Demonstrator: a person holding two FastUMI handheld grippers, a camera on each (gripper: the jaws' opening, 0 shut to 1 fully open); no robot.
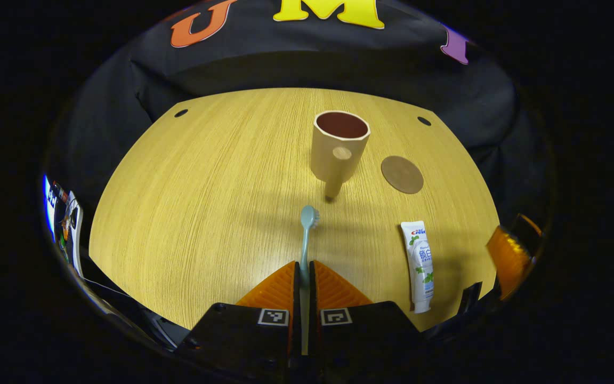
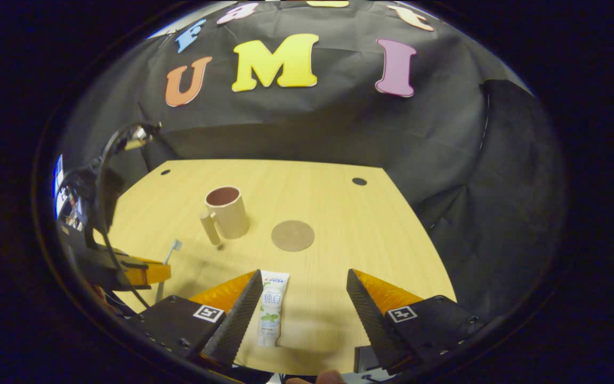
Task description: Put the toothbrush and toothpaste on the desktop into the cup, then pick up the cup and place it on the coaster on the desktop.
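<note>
Left gripper view is showing the left gripper (image 1: 303, 277) clenching on the handle of the toothbrush (image 1: 307, 234), both fingers pressing it between them, so the brush is running straight out along the fingers with its bristled head pointing forward at the cup (image 1: 339, 146). That line is the relation the coming move is turning on: the brush's long axis is aiming at the cup, which is standing upright on the desktop (image 1: 205, 186) just beyond the brush head, mouth open upward and its handle facing this gripper; the brush would need tipping head-up or head-down to drop through that mouth. The left gripper is sitting low and roughly level over the desk, and whether the brush is resting on the wood or hanging just above it, I cannot tell. The coaster (image 1: 402, 174) is lying flat just beside the cup, apart from it, with nothing on it. The toothpaste (image 2: 271, 306) is lying flat near the desk's front edge, its long axis running toward the coaster. In the right gripper view the right gripper (image 2: 303, 298) is hovering with its jaws released and wide, the tube lying below them close to the left-hand finger; this gripper is the nearer one to the tube.
</note>
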